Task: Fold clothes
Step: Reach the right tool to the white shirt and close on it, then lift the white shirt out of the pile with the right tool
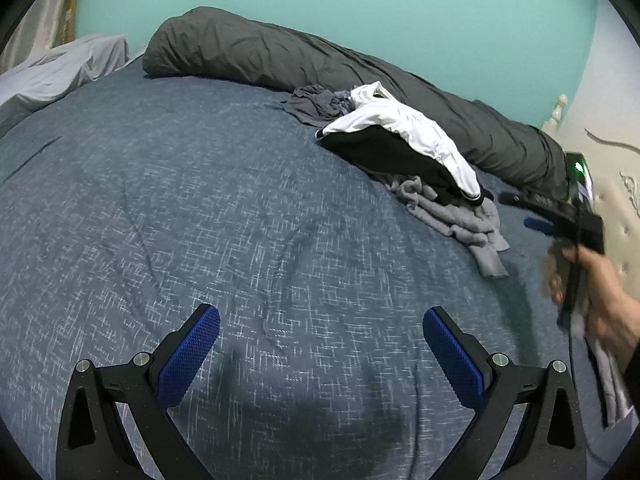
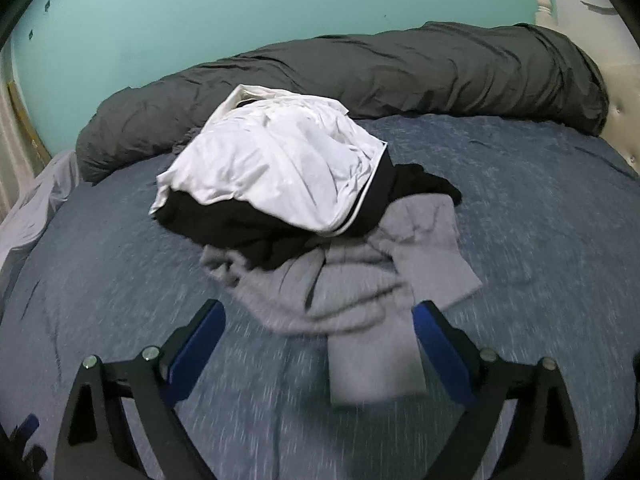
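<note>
A pile of clothes lies on the bed: a white garment [image 1: 400,128] [image 2: 272,164] on top of a black one [image 1: 392,156] [image 2: 224,224], a crumpled grey sweatshirt [image 1: 452,216] [image 2: 352,280] underneath, and a dark purplish-grey piece [image 1: 316,104] behind. My left gripper [image 1: 322,314] hovers open over bare bedspread, well left of the pile. My right gripper [image 2: 320,308] is open just above the grey sweatshirt; a grey sleeve end [image 2: 376,364] lies between its fingers, the pads apart from it. In the left wrist view the right gripper [image 1: 520,210] shows blurred, held by a hand [image 1: 600,304].
The blue patterned bedspread [image 1: 160,200] [image 2: 540,208] covers the bed. A rolled dark grey duvet [image 1: 280,52] [image 2: 400,64] runs along the teal wall. A cream padded headboard [image 1: 616,200] is at the right, a light grey sheet [image 1: 52,76] at the left.
</note>
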